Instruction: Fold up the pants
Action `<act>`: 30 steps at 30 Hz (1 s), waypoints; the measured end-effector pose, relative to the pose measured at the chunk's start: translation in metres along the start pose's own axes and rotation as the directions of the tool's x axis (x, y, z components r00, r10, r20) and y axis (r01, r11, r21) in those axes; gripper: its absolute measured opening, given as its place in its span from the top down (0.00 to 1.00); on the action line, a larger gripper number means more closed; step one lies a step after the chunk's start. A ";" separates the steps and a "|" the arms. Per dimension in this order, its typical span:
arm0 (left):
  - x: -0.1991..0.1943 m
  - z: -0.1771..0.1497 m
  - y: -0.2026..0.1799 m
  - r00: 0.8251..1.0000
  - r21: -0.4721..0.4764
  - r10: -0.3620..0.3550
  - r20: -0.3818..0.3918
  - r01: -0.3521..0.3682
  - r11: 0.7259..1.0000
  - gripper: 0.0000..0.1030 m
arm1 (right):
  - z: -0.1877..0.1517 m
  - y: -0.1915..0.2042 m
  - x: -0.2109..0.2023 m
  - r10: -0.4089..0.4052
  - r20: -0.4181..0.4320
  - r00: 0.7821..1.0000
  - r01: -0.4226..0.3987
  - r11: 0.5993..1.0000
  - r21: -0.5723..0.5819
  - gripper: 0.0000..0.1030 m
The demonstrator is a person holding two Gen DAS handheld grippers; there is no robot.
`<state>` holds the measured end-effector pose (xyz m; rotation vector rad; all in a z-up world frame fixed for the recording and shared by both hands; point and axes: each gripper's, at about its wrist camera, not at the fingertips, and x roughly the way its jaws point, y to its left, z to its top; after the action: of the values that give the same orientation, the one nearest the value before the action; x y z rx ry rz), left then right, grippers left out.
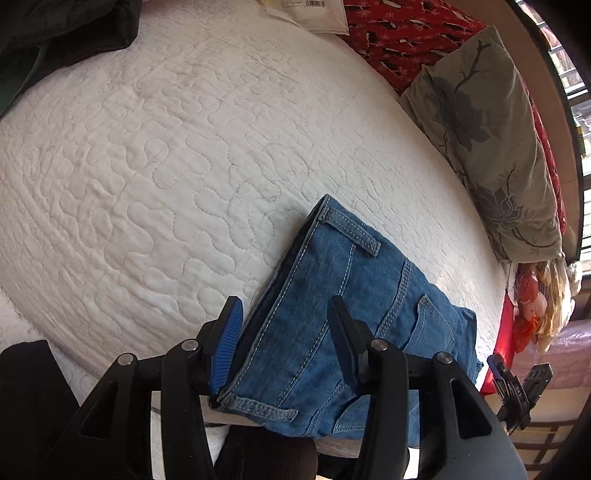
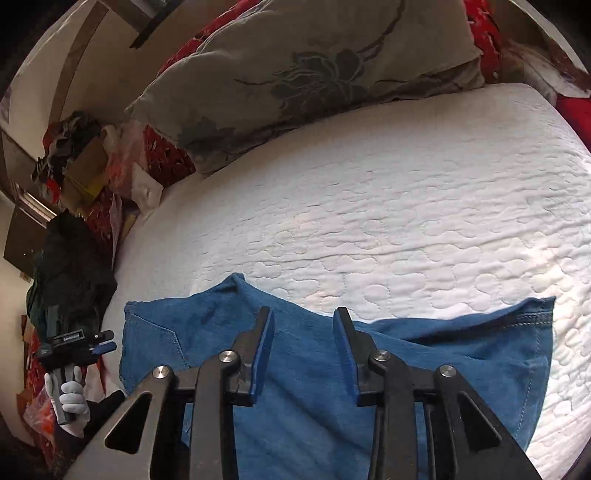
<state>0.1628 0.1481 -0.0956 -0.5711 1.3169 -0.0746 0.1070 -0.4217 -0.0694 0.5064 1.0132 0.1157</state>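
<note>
Left hand-held gripper point(image 1: 284, 314): jaws parted, hovering over the waistband end of the folded blue pants point(image 1: 351, 295), no pad pressing the denim. Right hand-held gripper point(image 2: 304, 325): jaws apart, empty, above the same pants. The pants lie below both, on the white quilted bed point(image 1: 166, 155); a floral pillow point(image 2: 314, 74) lies beyond.

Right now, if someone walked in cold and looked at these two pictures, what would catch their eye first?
The folded blue jeans on the white quilted bedspread, at its near edge. Next, the left gripper with its jaws apart astride the waistband end. Behind, a grey floral pillow lies against red patterned fabric along the far side of the bed.
</note>
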 end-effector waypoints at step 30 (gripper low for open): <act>0.035 -0.072 0.003 0.992 -0.082 0.058 -0.111 -0.067 0.994 0.55 | -0.046 -0.132 -0.063 -0.163 0.118 0.980 0.120 0.944 0.307 0.67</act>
<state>0.1046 0.1119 -0.1380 -0.6042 1.4478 0.0025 0.0167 -0.5415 -0.1000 0.7047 0.9284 -0.2041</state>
